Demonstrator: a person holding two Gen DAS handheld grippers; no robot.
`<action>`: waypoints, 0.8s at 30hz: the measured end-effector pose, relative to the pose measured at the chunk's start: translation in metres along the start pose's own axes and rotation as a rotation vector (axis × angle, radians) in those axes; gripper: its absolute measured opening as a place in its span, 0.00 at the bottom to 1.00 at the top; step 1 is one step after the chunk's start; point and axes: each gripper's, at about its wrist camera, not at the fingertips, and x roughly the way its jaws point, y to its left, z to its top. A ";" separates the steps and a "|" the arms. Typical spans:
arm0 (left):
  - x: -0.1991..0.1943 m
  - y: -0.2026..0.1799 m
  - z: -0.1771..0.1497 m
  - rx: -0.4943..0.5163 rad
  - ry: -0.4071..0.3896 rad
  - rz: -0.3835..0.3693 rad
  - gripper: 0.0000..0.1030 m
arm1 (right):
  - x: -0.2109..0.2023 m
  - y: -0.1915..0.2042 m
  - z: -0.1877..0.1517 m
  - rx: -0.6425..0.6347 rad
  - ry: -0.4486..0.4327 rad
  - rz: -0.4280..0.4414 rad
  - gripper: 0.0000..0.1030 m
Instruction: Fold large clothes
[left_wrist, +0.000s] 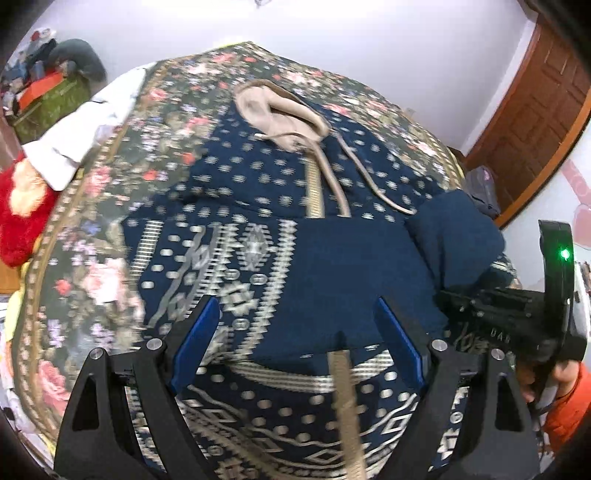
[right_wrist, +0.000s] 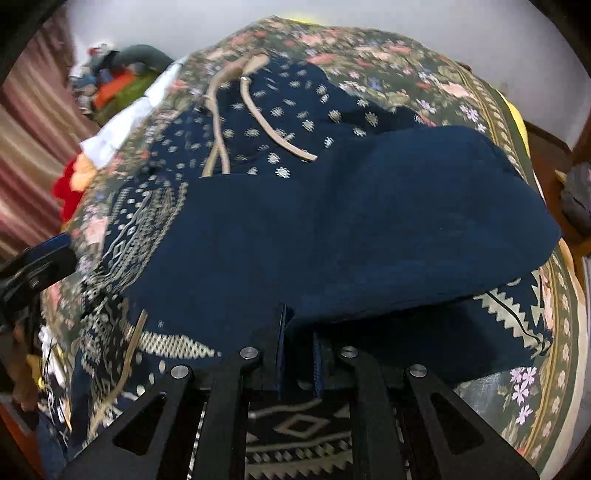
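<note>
Folding blue dress (right_wrist: 369, 229) across bed (right_wrist: 480, 99): right tongs (right_wrist: 297, 332) pinch flap edge; left tongs (left_wrist: 299, 343) open, empty. Pull flat, line up edges.

left claw (left_wrist: 295, 354): black arms, blue pads, silver screws | sleeve (left_wrist: 569, 406): orange

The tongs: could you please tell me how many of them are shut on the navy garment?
1: the right tongs pinch the navy garment at its folded edge; the left tongs hang open above it.
</note>
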 end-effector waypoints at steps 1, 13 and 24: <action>0.003 -0.007 0.001 0.008 0.006 -0.013 0.84 | -0.003 -0.004 -0.002 0.001 0.013 0.005 0.08; 0.037 -0.135 0.020 0.228 0.056 -0.114 0.84 | -0.076 -0.048 -0.031 0.026 -0.034 0.024 0.08; 0.078 -0.261 0.055 0.467 0.051 -0.124 0.79 | -0.130 -0.149 -0.057 0.227 -0.127 -0.123 0.08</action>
